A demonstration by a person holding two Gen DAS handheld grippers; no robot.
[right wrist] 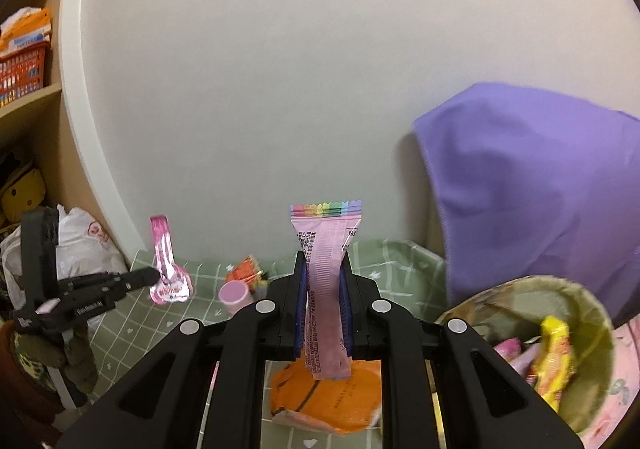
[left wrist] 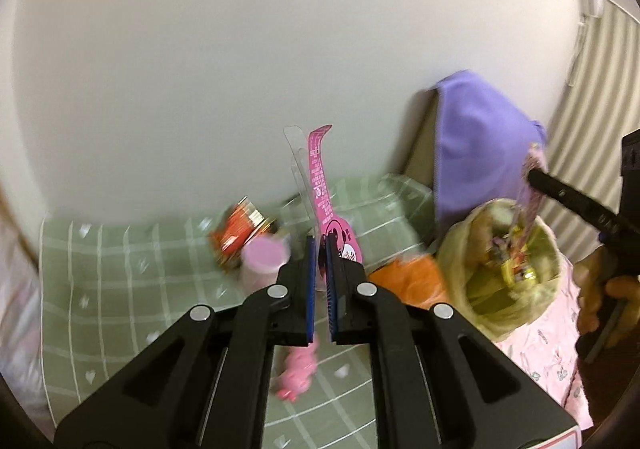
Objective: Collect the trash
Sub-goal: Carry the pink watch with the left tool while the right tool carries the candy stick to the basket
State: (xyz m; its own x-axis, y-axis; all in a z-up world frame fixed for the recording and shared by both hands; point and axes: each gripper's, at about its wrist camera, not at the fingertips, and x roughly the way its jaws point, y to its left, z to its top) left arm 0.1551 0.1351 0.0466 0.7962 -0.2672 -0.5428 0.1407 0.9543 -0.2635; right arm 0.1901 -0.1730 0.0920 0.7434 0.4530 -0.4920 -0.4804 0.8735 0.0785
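My left gripper [left wrist: 320,243] is shut on a pink card package with a clear plastic blister [left wrist: 320,185], held upright above the green checked cloth [left wrist: 120,273]. It also shows in the right wrist view [right wrist: 168,273] at the left. My right gripper [right wrist: 323,269] is shut on a long pink snack wrapper with a rainbow top edge [right wrist: 325,289]. In the left wrist view that wrapper [left wrist: 532,189] hangs over the round yellow-green trash bin [left wrist: 460,245]. The bin [right wrist: 592,313] holds several wrappers.
On the cloth lie an orange-red packet [left wrist: 240,229], a pink-lidded cup [left wrist: 264,261], an orange wrapper [right wrist: 324,397] and a small pink item [left wrist: 298,373]. A purple cloth [right wrist: 532,185] hangs at the right against the white wall. Shelves and a white bag [right wrist: 86,249] stand at left.
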